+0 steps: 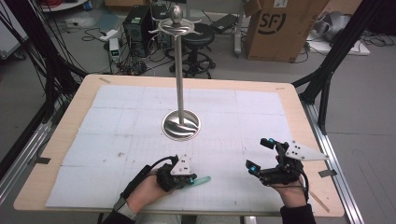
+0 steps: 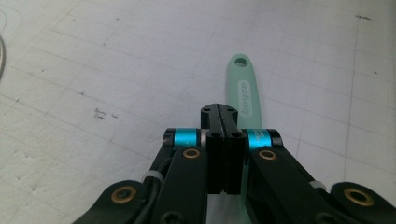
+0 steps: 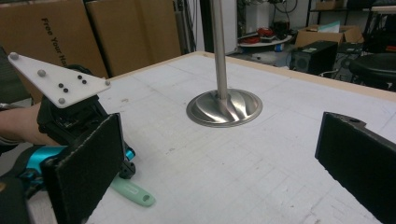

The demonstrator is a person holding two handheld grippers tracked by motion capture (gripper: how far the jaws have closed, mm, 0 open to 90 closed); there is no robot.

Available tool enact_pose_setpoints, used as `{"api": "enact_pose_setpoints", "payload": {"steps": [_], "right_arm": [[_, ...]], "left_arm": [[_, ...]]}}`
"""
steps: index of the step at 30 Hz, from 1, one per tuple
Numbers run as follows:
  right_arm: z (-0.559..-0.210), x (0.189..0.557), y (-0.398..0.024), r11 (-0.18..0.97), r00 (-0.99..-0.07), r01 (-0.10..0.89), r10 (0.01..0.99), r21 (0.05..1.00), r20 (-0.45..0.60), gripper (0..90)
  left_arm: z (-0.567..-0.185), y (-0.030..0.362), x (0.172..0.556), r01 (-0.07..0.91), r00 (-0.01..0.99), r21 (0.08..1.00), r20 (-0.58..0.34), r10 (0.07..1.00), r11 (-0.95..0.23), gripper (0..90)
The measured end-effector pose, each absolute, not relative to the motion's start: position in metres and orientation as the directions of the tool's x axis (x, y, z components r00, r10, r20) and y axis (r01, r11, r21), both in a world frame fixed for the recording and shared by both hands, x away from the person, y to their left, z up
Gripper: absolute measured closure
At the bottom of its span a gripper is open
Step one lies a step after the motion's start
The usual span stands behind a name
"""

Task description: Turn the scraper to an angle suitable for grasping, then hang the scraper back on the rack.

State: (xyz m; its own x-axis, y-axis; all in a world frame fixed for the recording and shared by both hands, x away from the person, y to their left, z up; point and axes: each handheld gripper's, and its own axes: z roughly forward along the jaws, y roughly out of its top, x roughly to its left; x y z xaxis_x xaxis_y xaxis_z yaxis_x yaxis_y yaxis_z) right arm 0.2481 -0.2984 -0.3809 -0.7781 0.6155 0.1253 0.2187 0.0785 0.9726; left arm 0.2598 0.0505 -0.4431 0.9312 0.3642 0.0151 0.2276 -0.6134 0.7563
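We are pinching the mint green handle (image 2: 244, 91) in our left gripper (image 1: 190, 179), its long axis pointing away toward our right gripper (image 1: 259, 156), whose jaws are gaping, nearer than the metal stand (image 1: 180, 122).

You can read "SF" on the cardboard box (image 1: 285, 25) beyond the table, "Free Your Ha…", cut off, on another carton (image 3: 44, 35); the mint handle's (image 2: 244, 91) lettering stays illegible.

Even, soft overhead light, faint shadows, mild blur, low resolution.
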Motion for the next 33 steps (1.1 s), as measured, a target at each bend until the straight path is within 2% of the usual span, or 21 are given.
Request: {"api": "enact_pose_setpoints", "payload": {"steps": [2, 5, 6, 8, 9, 10, 13, 15, 16, 17, 18, 21, 22, 25, 28, 33], "right_arm": [[-0.380, 0.248, -0.298, 0.079, -0.780, 0.216, 0.614, 0.973, 0.123, 0.3], [-0.379, 0.247, -0.299, 0.074, -0.778, 0.218, 0.615, 0.973, 0.128, 0.3], [-0.379, 0.248, -0.301, 0.070, -0.778, 0.214, 0.616, 0.974, 0.126, 0.3], [-0.379, 0.248, -0.301, 0.067, -0.774, 0.218, 0.620, 0.974, 0.131, 0.3], [-0.380, 0.250, -0.302, 0.065, -0.772, 0.220, 0.622, 0.973, 0.133, 0.3], [-0.380, 0.250, -0.302, 0.065, -0.772, 0.220, 0.622, 0.973, 0.133, 0.3], [-0.382, 0.250, -0.302, 0.068, -0.768, 0.227, 0.626, 0.972, 0.136, 0.3], [-0.382, 0.250, -0.302, 0.067, -0.768, 0.227, 0.626, 0.972, 0.136, 0.3], [-0.381, 0.250, -0.302, 0.066, -0.768, 0.225, 0.626, 0.972, 0.135, 0.3], [-0.381, 0.250, -0.301, 0.064, -0.768, 0.225, 0.626, 0.972, 0.136, 0.3], [-0.380, 0.250, -0.300, 0.068, -0.771, 0.221, 0.622, 0.973, 0.132, 0.3], [-0.381, 0.250, -0.300, 0.072, -0.773, 0.223, 0.621, 0.972, 0.131, 0.3], [-0.382, 0.251, -0.300, 0.069, -0.772, 0.227, 0.621, 0.971, 0.136, 0.3], [-0.382, 0.251, -0.300, 0.067, -0.773, 0.228, 0.619, 0.971, 0.139, 0.3], [-0.381, 0.251, -0.300, 0.063, -0.774, 0.226, 0.618, 0.972, 0.140, 0.3], [-0.379, 0.250, -0.301, 0.057, -0.773, 0.223, 0.618, 0.973, 0.141, 0.3]], "left_arm": [[-0.440, 0.053, 0.262, 0.230, 0.924, 0.775, 0.015, 0.382, -0.588, 89.9], [-0.429, 0.063, 0.264, 0.266, 0.911, 0.826, -0.046, 0.411, -0.497, 89.6], [-0.424, 0.069, 0.265, 0.276, 0.904, 0.846, -0.068, 0.421, -0.456, 82.2], [-0.415, 0.080, 0.264, 0.273, 0.899, 0.877, -0.087, 0.429, -0.395, 80.0], [-0.412, 0.085, 0.263, 0.264, 0.894, 0.894, -0.087, 0.439, -0.361, 66.1], [-0.408, 0.091, 0.262, 0.246, 0.898, 0.907, -0.081, 0.432, -0.342, 66.1], [-0.400, 0.106, 0.259, 0.181, 0.911, 0.947, -0.060, 0.408, -0.265, 48.4], [-0.396, 0.114, 0.258, 0.164, 0.916, 0.955, -0.054, 0.398, -0.247, 45.9], [-0.396, 0.117, 0.258, 0.151, 0.921, 0.958, -0.047, 0.387, -0.244, 39.8], [-0.394, 0.118, 0.258, 0.166, 0.918, 0.952, -0.054, 0.392, -0.257, 31.3], [-0.393, 0.119, 0.258, 0.184, 0.913, 0.943, -0.059, 0.404, -0.279, 16.3], [-0.391, 0.121, 0.257, 0.168, 0.923, 0.935, -0.038, 0.382, -0.312, 14.3], [-0.391, 0.121, 0.256, 0.171, 0.924, 0.930, -0.037, 0.382, -0.324, 8.7], [-0.391, 0.120, 0.255, 0.164, 0.925, 0.922, -0.019, 0.379, -0.352, 8.8], [-0.392, 0.118, 0.255, 0.197, 0.921, 0.911, -0.046, 0.386, -0.361, 9.0], [-0.396, 0.106, 0.254, 0.192, 0.938, 0.867, -0.026, 0.345, -0.460, 11.0]]}}
